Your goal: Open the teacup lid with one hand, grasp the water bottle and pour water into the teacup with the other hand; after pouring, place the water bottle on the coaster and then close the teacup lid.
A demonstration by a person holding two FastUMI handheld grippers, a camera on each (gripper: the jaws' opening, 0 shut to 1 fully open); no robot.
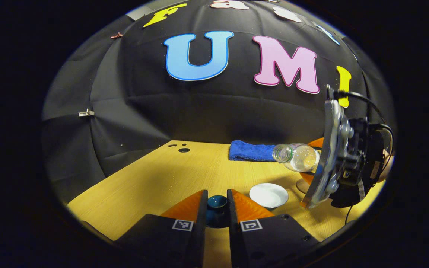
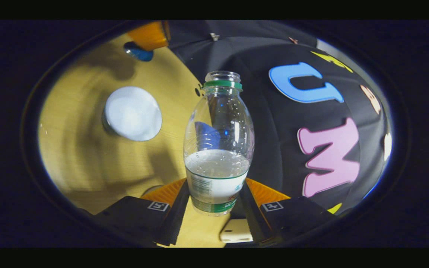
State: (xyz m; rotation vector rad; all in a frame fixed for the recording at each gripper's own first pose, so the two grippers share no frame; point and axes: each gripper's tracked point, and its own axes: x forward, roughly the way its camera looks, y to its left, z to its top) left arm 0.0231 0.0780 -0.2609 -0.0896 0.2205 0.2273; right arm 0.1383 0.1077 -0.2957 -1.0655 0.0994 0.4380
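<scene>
A dark blue teacup lid (image 1: 216,204) is pinched between the fingers of my left gripper (image 1: 217,195), held above the wooden table. The open teacup (image 1: 269,195), white inside, stands just right of it. My right gripper (image 1: 313,160) is shut on a clear, uncapped water bottle (image 1: 296,156), tipped nearly level with its mouth pointing left, above and behind the cup. No stream shows. In the right gripper view the bottle (image 2: 218,149), part full, rises from my right gripper (image 2: 216,186). The teacup (image 2: 132,113) lies to its left, and the left gripper (image 2: 149,35) with the lid (image 2: 138,52) is at the top.
A folded blue towel (image 1: 250,150) lies at the back of the table (image 1: 155,178) by the black wall. A beige round coaster (image 1: 303,185) peeks out beneath the right gripper. Small holes (image 1: 184,150) mark the table's far left corner.
</scene>
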